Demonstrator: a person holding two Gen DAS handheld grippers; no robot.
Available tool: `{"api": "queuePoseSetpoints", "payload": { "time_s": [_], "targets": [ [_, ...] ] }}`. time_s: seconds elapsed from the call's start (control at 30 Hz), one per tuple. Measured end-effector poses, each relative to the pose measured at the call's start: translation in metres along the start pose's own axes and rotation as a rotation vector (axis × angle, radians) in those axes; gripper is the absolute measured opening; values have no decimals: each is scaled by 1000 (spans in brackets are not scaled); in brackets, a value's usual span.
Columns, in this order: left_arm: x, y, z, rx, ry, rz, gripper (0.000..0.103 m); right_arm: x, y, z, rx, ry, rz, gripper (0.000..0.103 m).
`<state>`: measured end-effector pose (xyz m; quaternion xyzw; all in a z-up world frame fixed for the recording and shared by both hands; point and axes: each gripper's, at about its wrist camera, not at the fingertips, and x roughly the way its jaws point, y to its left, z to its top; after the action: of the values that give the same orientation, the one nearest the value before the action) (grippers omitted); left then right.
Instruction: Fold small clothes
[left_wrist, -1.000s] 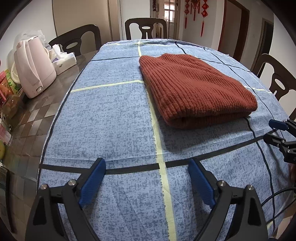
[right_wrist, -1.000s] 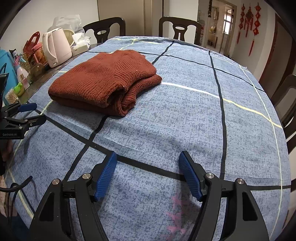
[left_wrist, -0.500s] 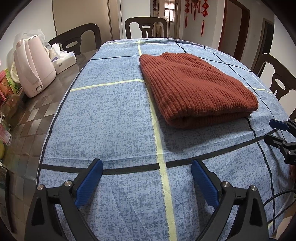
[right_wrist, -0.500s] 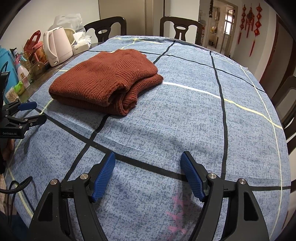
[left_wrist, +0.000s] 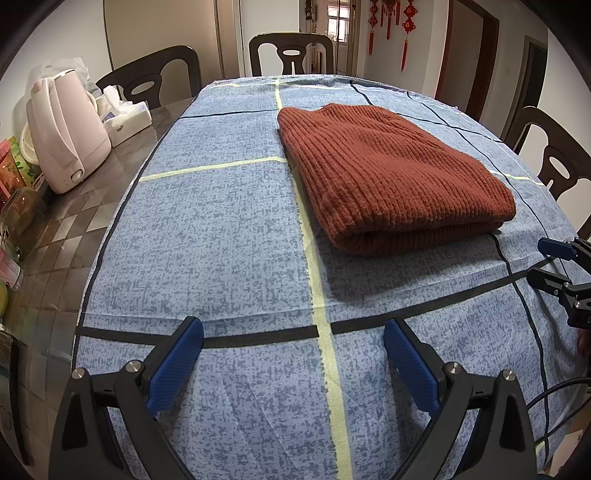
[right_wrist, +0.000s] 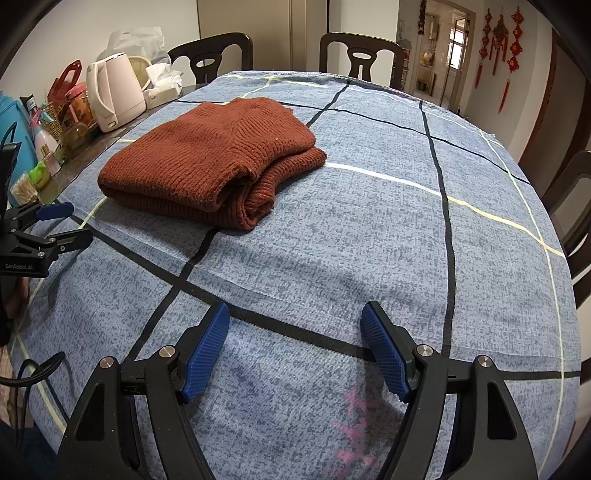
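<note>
Kettle (left_wrist: 66, 129) and tissue box (left_wrist: 125, 118) sit on bare table left of the blue cloth (left_wrist: 221, 221), clear of the work area. Left gripper (left_wrist: 293, 354): fingers spread wide, nothing between them, hanging over bare cloth near the front edge. Sweater (left_wrist: 388, 173) lies folded mid-table, beyond both grippers, touching neither. Right gripper (right_wrist: 295, 343): fingers also spread, empty, over cloth.

Risks, as I judge them: the open right-hand end shows loose stacked layers, so a one-sided grab there could peel the top layer and undo the fold. Pinching low could catch the cloth too and drag it toward the kettle.
</note>
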<state>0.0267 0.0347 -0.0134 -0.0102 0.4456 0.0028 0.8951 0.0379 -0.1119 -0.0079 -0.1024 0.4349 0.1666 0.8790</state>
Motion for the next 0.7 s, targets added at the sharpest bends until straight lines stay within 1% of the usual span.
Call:
{"api": "queuePoseSetpoints", "payload": {
  "time_s": [0.27,0.7],
  "targets": [
    [0,-1,-1,0,1,1,102,0,1,0,0,0,1,75],
    [1,-1,-1,1,1,0,102,0,1,-1,0,0,1,75]
  ]
}}
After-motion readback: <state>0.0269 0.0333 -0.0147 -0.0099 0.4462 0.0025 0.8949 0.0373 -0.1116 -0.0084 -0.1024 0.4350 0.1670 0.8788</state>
